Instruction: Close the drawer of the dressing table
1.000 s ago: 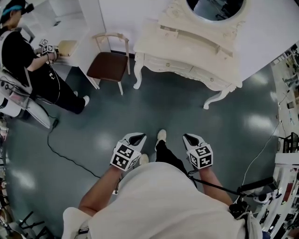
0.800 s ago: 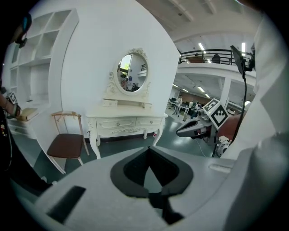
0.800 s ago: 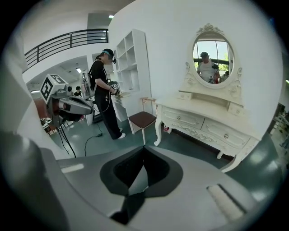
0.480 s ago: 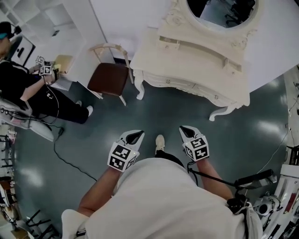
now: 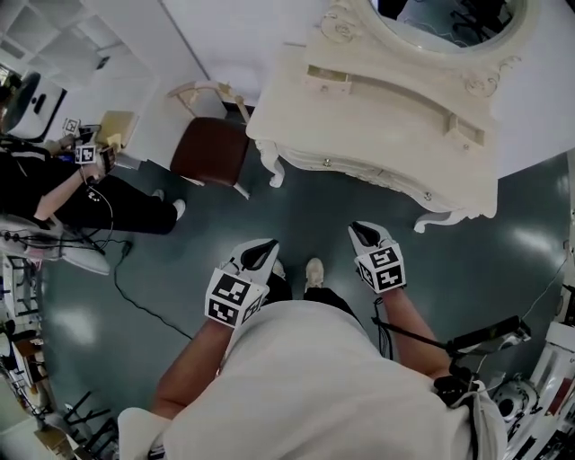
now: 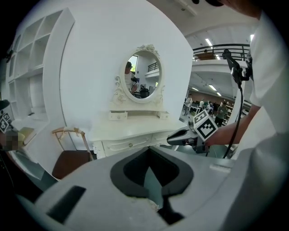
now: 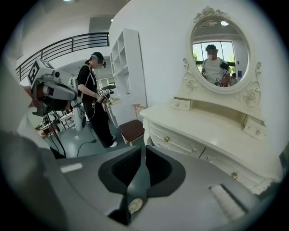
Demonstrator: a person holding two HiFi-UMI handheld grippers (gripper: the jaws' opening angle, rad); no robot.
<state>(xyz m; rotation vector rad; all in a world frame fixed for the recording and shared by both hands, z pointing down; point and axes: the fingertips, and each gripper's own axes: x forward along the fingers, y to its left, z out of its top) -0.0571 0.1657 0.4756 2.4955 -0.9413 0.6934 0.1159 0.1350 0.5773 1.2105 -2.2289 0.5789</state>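
Floor (image 5: pixel 350 211), grey-green, stretched in a broad band between us and the dressing table (image 5: pixel 386 126), so both grippers hung well short of the table's front edge. We held the left gripper (image 5: pixel 268 246) and the right gripper (image 5: pixel 359 230) side by side, both pointed at the table and slanted downward, with our shoe (image 5: pixel 314 269) on the floor between them. The left claw was clenched, its tips meeting on nothing; the right claw had just been easing apart and stood released by a thin slit, nothing in it either.

Drawer fronts (image 7: pixel 178 142) with small round knobs ran along the table's scalloped front edge, just under the overhanging top; we could not tell which of them stood out. Two small drawers (image 5: pixel 326 81) sat on the top below the oval mirror (image 5: pixel 449 22), one towards each end.

Curved legs (image 5: pixel 274 171) marked the table's front corners; a brown-seated chair (image 5: pixel 211 148) stood just beside the table's left corner. Farther left, well apart from the table, another person (image 5: pixel 54 193) in dark clothes stood, and a black cable (image 5: pixel 115 277) trailed over the floor near them.
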